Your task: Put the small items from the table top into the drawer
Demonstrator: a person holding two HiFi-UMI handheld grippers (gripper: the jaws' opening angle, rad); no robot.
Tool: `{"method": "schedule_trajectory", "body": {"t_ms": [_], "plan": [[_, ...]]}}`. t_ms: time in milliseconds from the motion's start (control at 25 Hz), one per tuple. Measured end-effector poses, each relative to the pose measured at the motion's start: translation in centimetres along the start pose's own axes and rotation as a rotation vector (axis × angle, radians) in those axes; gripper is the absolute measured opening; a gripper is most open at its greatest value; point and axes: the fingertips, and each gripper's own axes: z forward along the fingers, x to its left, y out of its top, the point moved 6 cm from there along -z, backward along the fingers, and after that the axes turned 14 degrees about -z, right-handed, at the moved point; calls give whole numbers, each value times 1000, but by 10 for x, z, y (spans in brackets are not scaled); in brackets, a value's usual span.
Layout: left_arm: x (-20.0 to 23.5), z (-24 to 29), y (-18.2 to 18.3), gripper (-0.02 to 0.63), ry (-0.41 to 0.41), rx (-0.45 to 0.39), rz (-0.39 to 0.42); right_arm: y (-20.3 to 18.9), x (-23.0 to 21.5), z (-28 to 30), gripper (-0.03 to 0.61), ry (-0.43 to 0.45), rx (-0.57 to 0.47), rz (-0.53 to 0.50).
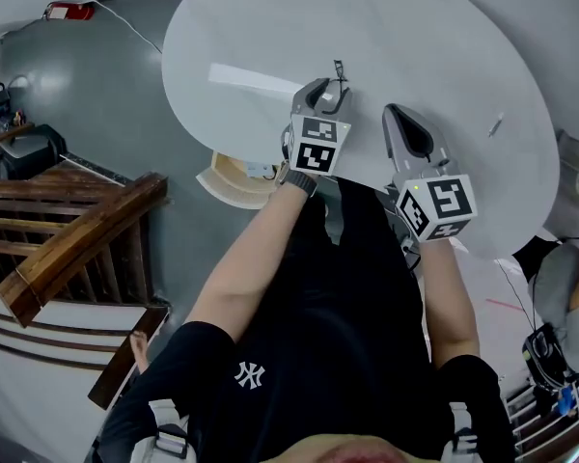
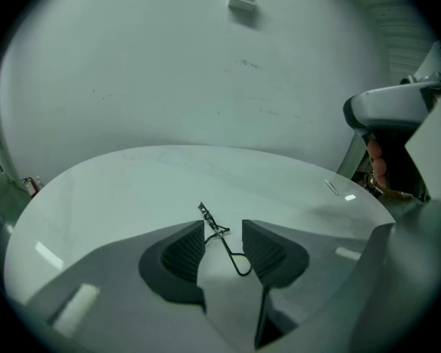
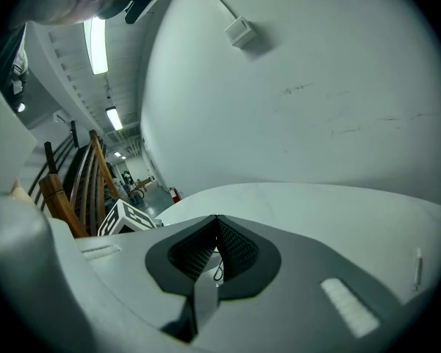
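Note:
A thin black wire piece [image 1: 340,69] lies on the round white table [image 1: 270,27], near its front edge. My left gripper [image 1: 330,87] is low over the table and open. In the left gripper view the wire piece [image 2: 226,240] lies between the two dark pads [image 2: 182,254], touching neither. My right gripper [image 1: 392,112] hovers just to the right with nothing in it; its jaws meet at the tips [image 3: 217,219]. A small thin stick [image 1: 495,123] lies farther right on the table, and it also shows as the stick [image 2: 331,187] and the stick [image 3: 417,263] in the gripper views.
An open light-wood drawer [image 1: 234,176] juts out under the table's near left edge. A wooden stair railing [image 1: 77,239] stands at the left. The person's arms and black shirt [image 1: 328,336] fill the foreground. Equipment and cables [image 1: 550,355] sit on the floor at the lower right.

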Motion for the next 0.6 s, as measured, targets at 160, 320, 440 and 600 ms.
{"method": "schedule_trajectory", "body": {"t_ms": [160,320,440,600], "plan": [[7,15,3,173,37,39,1,0,-8,9,25,11,7,7],[4,25,6,184,61,74,45,0,-20,13,24,21,11,13],[2,33,4,187,61,108,67,-1,-27,17,23,25,15,18],[5,38,1,175,66,133,69,-1,-31,22,23,28,22,19]]}}
